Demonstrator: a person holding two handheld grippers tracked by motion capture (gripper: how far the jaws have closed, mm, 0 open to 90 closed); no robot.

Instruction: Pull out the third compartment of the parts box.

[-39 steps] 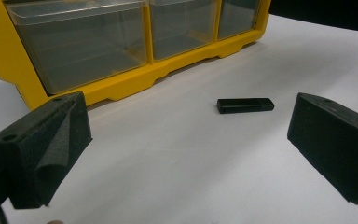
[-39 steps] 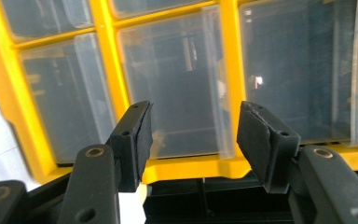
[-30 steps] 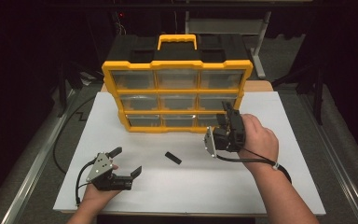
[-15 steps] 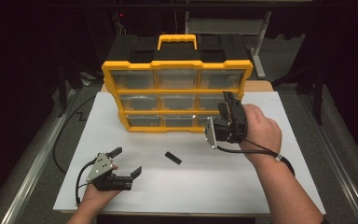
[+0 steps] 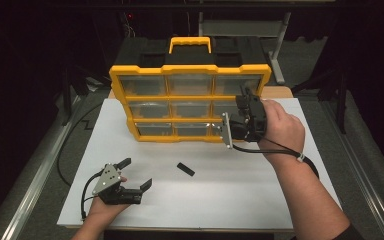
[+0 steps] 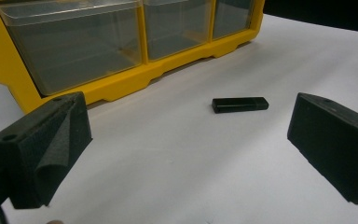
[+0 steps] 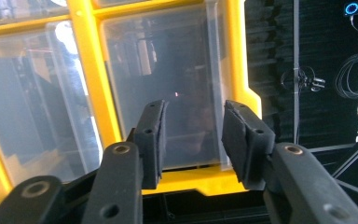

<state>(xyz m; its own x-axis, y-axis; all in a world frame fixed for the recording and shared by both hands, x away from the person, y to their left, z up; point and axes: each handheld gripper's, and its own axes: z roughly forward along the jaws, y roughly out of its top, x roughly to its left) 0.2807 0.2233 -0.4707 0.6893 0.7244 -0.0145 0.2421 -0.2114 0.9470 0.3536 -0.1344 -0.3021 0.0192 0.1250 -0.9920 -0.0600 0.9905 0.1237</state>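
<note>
Nine drawers: all seated flush in the yellow organizer cabinet (image 5: 190, 95), none pulled out as far as visible.
Progress: early, by the look of it; no drawer opened, nothing stowed.
Left to do: likely gripping the middle-right drawer (image 5: 224, 108), drawing it out, then dealing with the black stick (image 5: 185, 169).
Right gripper (image 5: 242, 100): raised in front of the right column of the cabinet, pointed at the clear front of that drawer (image 7: 168, 84).
Right gripper fingers (image 7: 151, 135): partly apart, just been closing; nothing seen pinched between them, drawer front behind them, contact impossible to tell.
Left gripper (image 5: 136, 173): resting low near the front left corner of the desk (image 5: 280, 200), well apart from the cabinet.
Left gripper fingers (image 6: 51, 140): spread wide, holding nothing.
Cabinet place: upright at the far edge of the desk, about centred, black carry handle framed in yellow on top.
Drawer look: clear plastic, glossy with reflections, seemingly empty; yellow frame all round.
Black stick look: small, flat, oblong, like a USB stick; lying loose mid-desk, between the two grippers, in front of the cabinet and apart from it.
</note>
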